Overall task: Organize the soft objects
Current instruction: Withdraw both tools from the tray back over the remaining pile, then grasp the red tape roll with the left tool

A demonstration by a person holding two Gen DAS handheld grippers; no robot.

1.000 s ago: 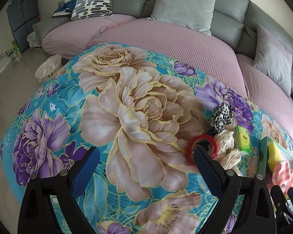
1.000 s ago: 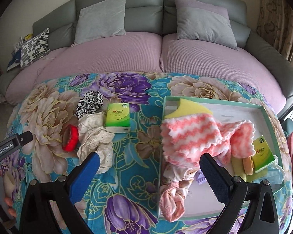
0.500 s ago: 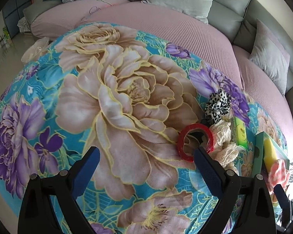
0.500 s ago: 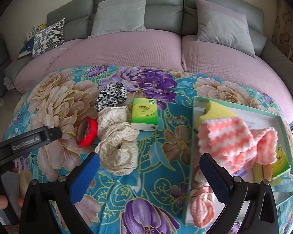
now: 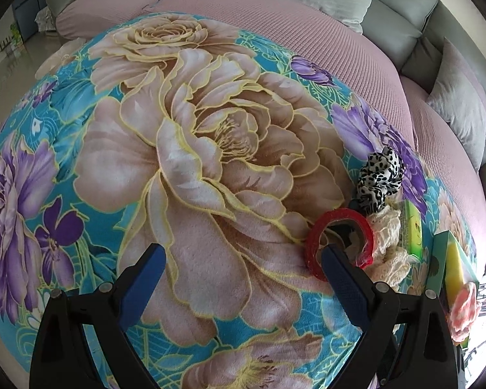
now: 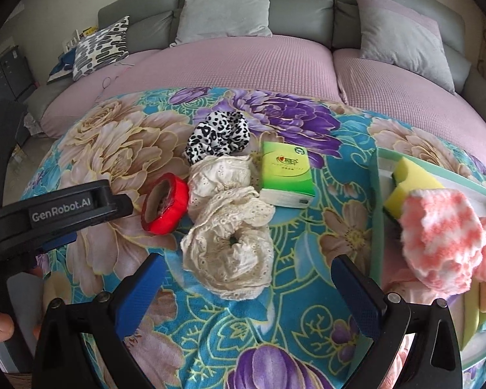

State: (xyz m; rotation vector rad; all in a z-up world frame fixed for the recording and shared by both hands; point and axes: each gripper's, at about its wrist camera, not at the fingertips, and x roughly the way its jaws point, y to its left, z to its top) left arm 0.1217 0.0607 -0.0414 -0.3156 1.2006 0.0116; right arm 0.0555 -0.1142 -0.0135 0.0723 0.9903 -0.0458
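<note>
- Right claw (image 6: 246, 291) gapes wide, holding nothing, hovering just short of the cream lace scrunchie (image 6: 230, 249) on the floral surface (image 6: 295, 330).
- Left claw (image 5: 239, 278) is equally wide and empty, one finger by the red tape roll (image 5: 338, 243).
- The scrunchie looks light, limp and compressible; I'd pinch across its bunched ring.
- The tray (image 6: 376, 214) sits right.

Lying on the floral blanket (image 6: 120, 149) are three scrunchies: two cream lace scrunchies (image 6: 230, 256) and one leopard-print scrunchie (image 6: 218, 136), plus one red tape roll (image 6: 165, 207) and one green tissue pack (image 6: 286, 173).
</note>
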